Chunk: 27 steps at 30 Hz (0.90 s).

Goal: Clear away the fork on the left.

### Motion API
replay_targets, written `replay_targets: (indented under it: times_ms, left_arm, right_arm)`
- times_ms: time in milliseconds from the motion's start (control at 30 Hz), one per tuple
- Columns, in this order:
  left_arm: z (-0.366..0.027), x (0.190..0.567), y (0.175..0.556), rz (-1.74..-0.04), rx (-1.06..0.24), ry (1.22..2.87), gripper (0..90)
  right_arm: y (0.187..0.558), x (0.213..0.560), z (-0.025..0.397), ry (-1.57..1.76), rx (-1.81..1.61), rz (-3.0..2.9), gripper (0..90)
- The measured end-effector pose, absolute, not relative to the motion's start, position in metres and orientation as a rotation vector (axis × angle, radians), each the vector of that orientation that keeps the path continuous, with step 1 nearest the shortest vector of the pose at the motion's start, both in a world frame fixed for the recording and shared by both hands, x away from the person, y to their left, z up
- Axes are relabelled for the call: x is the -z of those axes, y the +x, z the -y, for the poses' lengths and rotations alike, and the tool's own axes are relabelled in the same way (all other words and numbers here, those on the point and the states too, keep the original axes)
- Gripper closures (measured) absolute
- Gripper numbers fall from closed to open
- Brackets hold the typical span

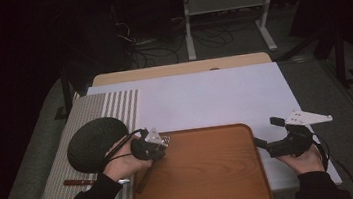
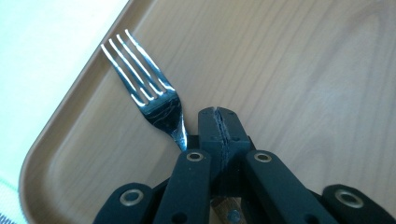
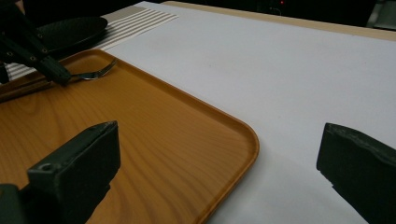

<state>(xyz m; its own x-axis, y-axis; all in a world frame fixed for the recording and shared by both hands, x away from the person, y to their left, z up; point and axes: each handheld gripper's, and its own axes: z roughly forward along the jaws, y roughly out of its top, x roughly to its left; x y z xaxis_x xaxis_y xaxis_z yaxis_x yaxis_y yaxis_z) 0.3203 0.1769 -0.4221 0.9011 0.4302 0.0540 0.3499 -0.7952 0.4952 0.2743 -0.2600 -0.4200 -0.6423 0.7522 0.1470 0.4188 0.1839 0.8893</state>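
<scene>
One piece of cutlery is in play so far: your left tool (image 1: 162, 142) has its jaws pressed together, and in the left gripper view they are clamped on the handle of the fork (image 2: 150, 91), whose wooden end peeks out below the jaws. The fork's tines reach out over the far left corner of the wooden tray (image 1: 210, 196), low above the tray floor or resting on it; which of the two I cannot tell. You have the fork over the tray, but it is not yet let go, so the placing step looks roughly at its end with only the release left. Your right tool (image 1: 265, 134) hangs just off the tray's right edge over the white sheet (image 1: 214, 95) that covers the bench, its jaws spread wide and holding nothing, ready but idle. To your left, on the striped mat (image 1: 109, 104), a dark round plate (image 1: 91, 142) lies just beside the tray, and a utensil with a reddish handle (image 1: 78, 182) lies on the near part of the mat. If the aim is to gather the place setting onto the tray, I judge those two are left to bring over, so you are early in the work.
</scene>
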Motion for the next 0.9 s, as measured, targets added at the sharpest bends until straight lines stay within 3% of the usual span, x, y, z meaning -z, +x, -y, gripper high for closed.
replay_targets:
  times_ms: [900]
  left_arm:
    - [-0.213,0.421,0.322,-0.676,-0.299,2.569,89.7]
  right_arm:
    - [0.275,0.42,0.26,1.111,-1.437,-2.148,0.0]
